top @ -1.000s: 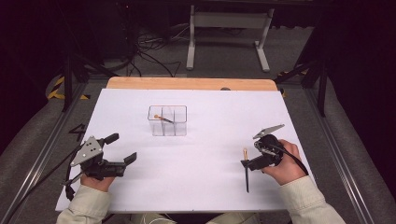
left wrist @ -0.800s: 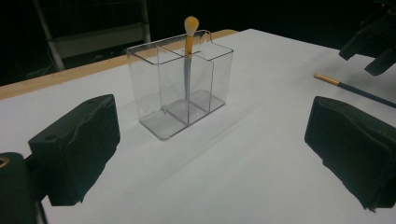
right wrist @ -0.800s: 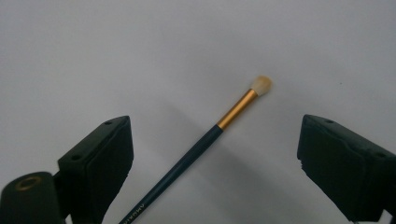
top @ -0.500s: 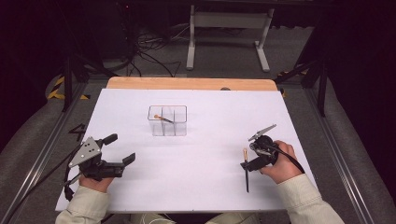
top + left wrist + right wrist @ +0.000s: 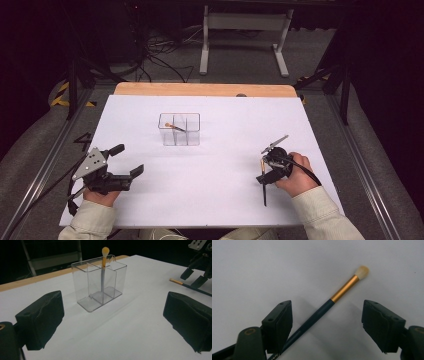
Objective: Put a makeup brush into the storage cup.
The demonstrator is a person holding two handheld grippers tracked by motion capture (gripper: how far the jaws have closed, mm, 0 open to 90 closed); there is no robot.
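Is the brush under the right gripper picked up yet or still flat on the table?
Flat on the table. The brush lies between the right gripper pads, which have just been closing but do not press it.

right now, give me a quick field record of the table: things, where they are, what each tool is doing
surface: white table
organizer: clear three-compartment box, upright, far centre
brush in box: one makeup brush, standing tilted, bristles up
brush on table: dark-handled makeup brush, gold ferrule, lying flat at right
right tool: over the lying brush, jaws astride its handle, just been closing, pads not yet pressing
left tool: open, holds nothing, near left edge
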